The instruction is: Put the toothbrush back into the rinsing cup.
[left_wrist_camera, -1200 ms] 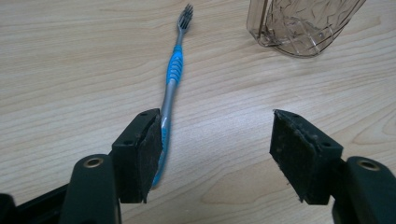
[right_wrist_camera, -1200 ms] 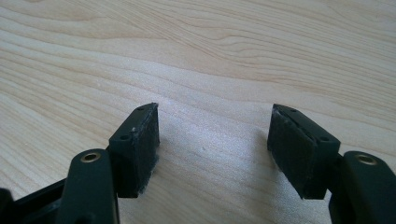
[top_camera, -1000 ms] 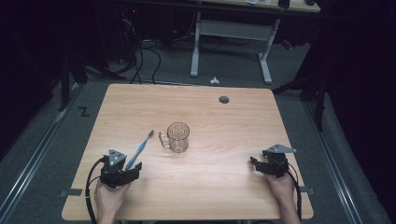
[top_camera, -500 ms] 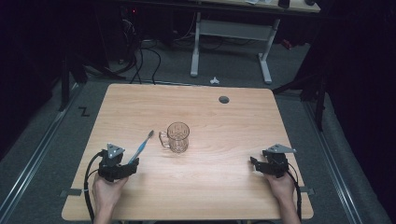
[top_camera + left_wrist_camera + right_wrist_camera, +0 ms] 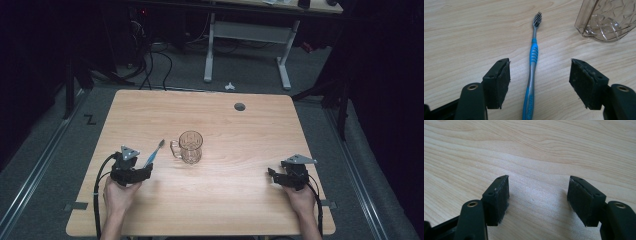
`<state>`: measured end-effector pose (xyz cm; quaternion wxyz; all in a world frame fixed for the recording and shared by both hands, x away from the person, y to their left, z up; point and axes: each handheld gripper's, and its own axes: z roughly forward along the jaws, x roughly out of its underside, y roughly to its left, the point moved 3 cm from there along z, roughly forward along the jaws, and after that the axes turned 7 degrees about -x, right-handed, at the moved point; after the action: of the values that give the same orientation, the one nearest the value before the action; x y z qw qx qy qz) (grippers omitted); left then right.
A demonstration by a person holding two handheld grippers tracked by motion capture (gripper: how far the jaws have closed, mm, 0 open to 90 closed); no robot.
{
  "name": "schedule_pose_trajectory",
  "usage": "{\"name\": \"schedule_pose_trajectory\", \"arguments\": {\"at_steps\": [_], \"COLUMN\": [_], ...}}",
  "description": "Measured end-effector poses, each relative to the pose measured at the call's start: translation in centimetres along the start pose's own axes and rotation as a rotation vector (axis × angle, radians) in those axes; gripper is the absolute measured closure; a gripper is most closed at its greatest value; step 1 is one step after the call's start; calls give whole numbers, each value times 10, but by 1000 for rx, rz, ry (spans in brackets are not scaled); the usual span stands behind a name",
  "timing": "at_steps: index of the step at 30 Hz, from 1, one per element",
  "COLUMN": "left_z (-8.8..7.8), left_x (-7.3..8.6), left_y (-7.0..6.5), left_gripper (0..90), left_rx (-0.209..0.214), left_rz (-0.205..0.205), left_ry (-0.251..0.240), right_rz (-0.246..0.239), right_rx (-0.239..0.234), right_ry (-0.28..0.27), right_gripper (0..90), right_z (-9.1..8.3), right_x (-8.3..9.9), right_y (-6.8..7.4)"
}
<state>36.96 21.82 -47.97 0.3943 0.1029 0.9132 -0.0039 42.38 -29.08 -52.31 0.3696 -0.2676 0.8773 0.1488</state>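
The left gripper's point(image 5: 540, 82) fingers point(image 5: 499, 82) stand spread wide, one on each side of the blue-and-grey toothbrush point(image 5: 532, 75), which lies flat on the tabletop point(image 5: 240, 210) untouched, bristles pointing away. Just beyond and to its right stands a clear glass mug point(image 5: 189, 147), apparently empty, with bare wood all around. The right gripper point(image 5: 537, 200), fingers equally parted and holding nothing, rests well apart near the tabletop's right edge.

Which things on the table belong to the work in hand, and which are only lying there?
In the work:
- toothbrush, between the open jaws of the left gripper
- glass mug, just beside the toothbrush

Lying about:
- dark round hole at the far edge of the table
- right gripper, open over bare wood
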Motion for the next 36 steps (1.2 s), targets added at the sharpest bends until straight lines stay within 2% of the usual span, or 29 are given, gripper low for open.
{"name": "schedule_pose_trajectory", "arguments": {"at_steps": [4,11,16,18,30,32,36], "left_z": [3,5,5,5,12,14,17], "left_x": [-3,-14,-23,-27,-41,-43,-45], "left_y": [1,4,5,6,5,6,6], "left_gripper": [336,364,398,402,445,457,453], "left_rx": [5,-8,-20,-21,13,34,17], "left_rz": [-5,17,64,70,82,74,103], "left_ry": [4,20,36,35,60,61,104], "right_rz": [0,0,1,1,1,1,1], "right_rx": [0,0,1,1,1,1,1], "right_ry": [0,0,0,-1,-1,-1,-1], "right_gripper": [346,346,346,346,346,346,346], "right_z": [0,0,0,0,0,0,0], "right_x": [0,0,0,0,0,0,0], "right_y": [0,0,0,0,0,0,0]}}
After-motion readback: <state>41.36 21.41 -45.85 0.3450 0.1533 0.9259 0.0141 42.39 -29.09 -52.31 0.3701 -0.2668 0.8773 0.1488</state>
